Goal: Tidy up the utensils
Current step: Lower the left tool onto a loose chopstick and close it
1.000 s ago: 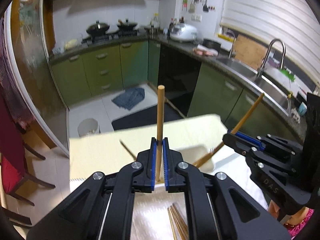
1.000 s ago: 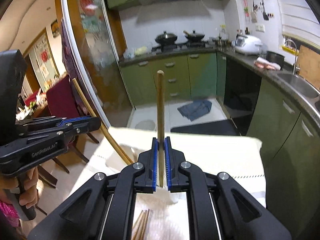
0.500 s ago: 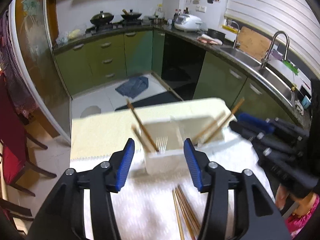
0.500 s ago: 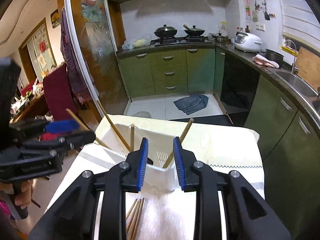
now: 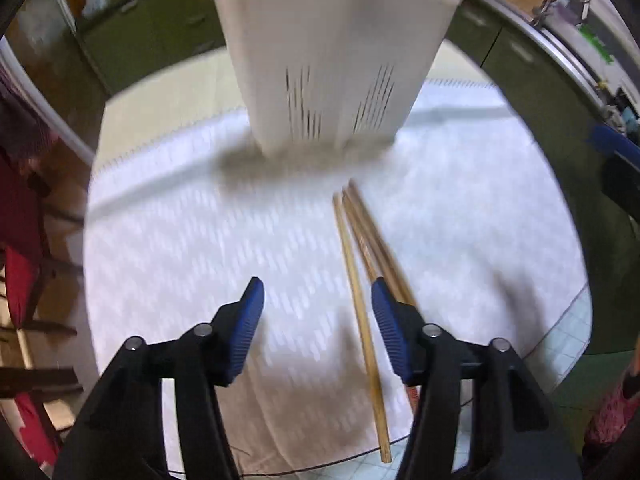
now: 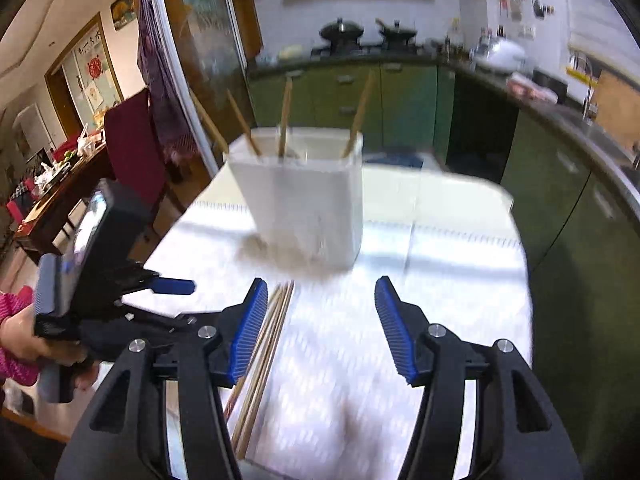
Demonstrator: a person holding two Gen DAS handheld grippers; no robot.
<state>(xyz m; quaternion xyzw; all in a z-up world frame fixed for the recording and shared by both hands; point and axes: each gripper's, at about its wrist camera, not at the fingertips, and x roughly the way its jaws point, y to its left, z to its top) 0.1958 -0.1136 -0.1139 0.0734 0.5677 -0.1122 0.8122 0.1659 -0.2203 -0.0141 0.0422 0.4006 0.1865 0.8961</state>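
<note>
Both of your grippers were clamped on upright chopsticks a second ago; those sticks now stand in the white holder [image 6: 304, 200], and both tools have dropped toward the cloth. Your left gripper [image 5: 318, 320] has its jaws opening, nothing pressed between the pads, though the nearest of the loose chopsticks [image 5: 360, 300] runs up through the gap close to the right-hand finger [image 5: 390, 332]. Your right gripper [image 6: 320, 320] is also opening and holds nothing, with the same bundle lying just beside its left-hand finger [image 6: 248, 328]. The bundle lies on the white cloth [image 5: 180, 240] between the holder and the near edge of the table, its near tips reaching past the cloth's near hem. The risk is the bundle itself: the sticks touch each other, so if you close now you may catch two at once, or pinch one off-centre so it swings in the grip. A finger landing on top of them could roll them toward the near edge and off. With both tools crowding one small pile, they could also knock together, or bump the holder and tip it.
</note>
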